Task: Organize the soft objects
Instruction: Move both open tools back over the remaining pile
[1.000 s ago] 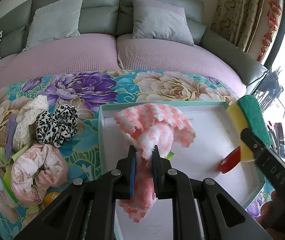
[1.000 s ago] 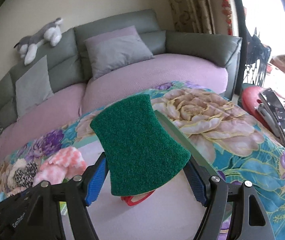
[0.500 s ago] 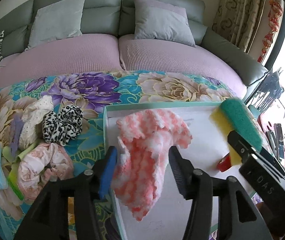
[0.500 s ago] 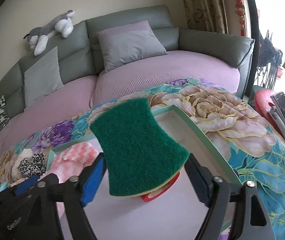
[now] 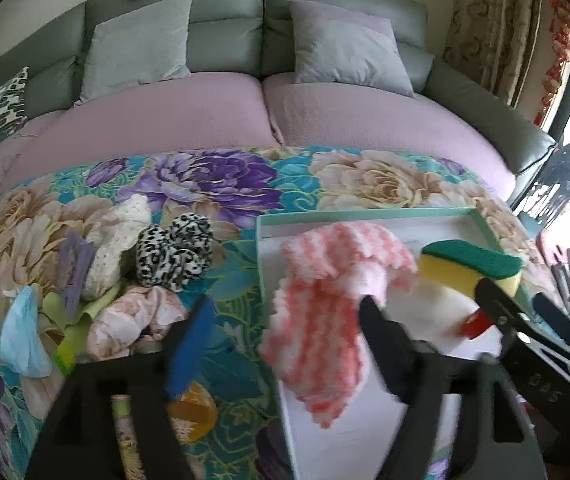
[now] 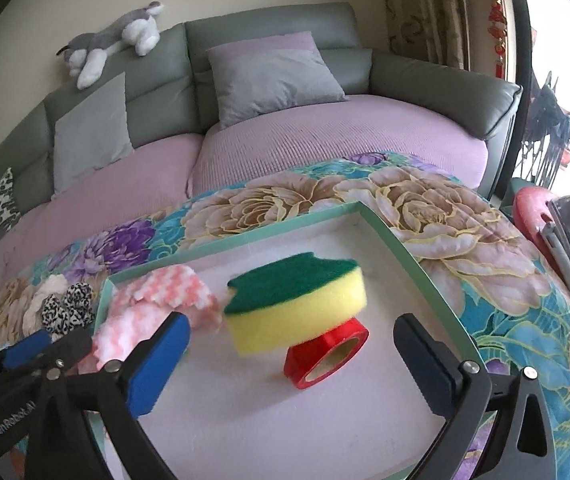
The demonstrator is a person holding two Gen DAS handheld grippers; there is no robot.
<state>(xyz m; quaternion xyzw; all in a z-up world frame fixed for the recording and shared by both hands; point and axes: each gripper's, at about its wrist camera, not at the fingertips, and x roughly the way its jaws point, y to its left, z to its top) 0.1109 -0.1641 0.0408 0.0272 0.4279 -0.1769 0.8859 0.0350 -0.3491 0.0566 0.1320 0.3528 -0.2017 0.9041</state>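
**Sponge perched on tape roll, cloth draped near the tray edge**

Both tools stand released. The left hand-held gripper [image 5: 285, 344] has its jaws spread wide with nothing between them, and the right hand-held gripper [image 6: 291, 364] is likewise gaping, empty.

The sponge [image 6: 295, 300], yellow with a green scouring top, sits in the white tray [image 6: 401, 240], tilted on top of a red tape roll [image 6: 327, 354] rather than flat on the tray floor. Its outline is smeared in the right wrist view, so it may not be at rest. The pink-and-white cloth [image 5: 337, 300] lies in the tray's left part, its left fold close to the tray's left wall.

Risks from here:

1. The sponge could slide or tip off the tape roll, since it rests on a narrow, rounded support. A nudge from either tool would be enough.
2. The left tool's right finger is just beside the cloth; pulling away could snag the fluffy pile and drag it over the left wall onto the flowered cover of the counter [image 5: 245, 200].
3. The 2 tools are near each other over the tray, so they could knock together.

Still outside the tray, to the left: a spotted hair tie [image 5: 175, 250], a pale pink bundle [image 5: 137, 320] and other soft items.
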